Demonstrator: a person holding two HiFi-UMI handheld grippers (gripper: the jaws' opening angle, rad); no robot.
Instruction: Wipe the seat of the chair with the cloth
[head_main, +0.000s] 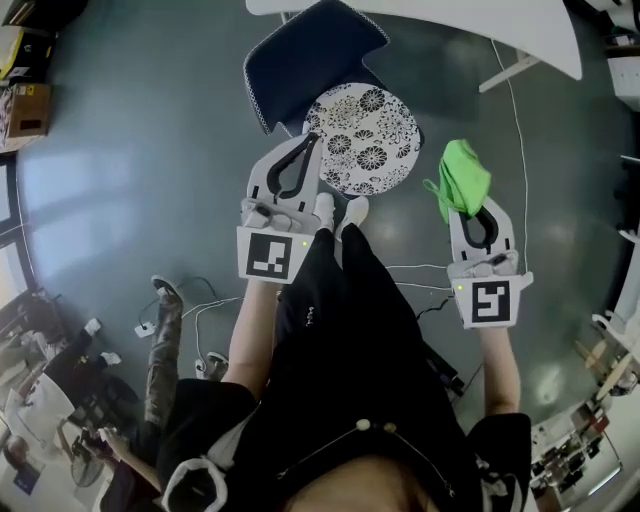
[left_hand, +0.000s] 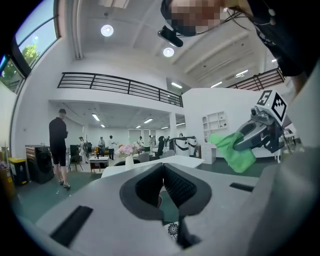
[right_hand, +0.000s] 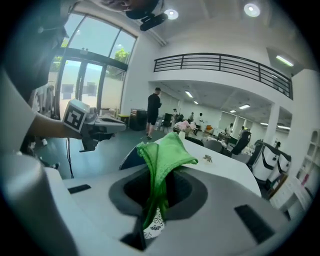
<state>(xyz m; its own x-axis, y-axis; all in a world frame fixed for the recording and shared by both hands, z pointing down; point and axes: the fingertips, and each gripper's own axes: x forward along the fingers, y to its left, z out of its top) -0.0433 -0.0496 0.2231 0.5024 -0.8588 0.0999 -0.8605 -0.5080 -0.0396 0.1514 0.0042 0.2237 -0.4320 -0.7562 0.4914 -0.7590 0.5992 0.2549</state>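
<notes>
The chair stands on the floor ahead of me, with a round seat (head_main: 362, 139) in a black-and-white flower print and a dark blue backrest (head_main: 308, 57). My right gripper (head_main: 472, 203) is shut on a bright green cloth (head_main: 460, 179), which sticks up out of its jaws (right_hand: 162, 160), off the seat's right side. My left gripper (head_main: 307, 145) hangs over the seat's left edge, its jaws closed together with nothing between them. From the left gripper view, the right gripper (left_hand: 262, 131) and the cloth (left_hand: 231, 152) show at the right.
A white table (head_main: 470, 22) stands behind the chair, one leg slanting to the floor at the right. Cables trail over the grey floor near my feet. A boot (head_main: 162, 345) and boxes lie at the left. People stand far off in the hall (left_hand: 58, 145).
</notes>
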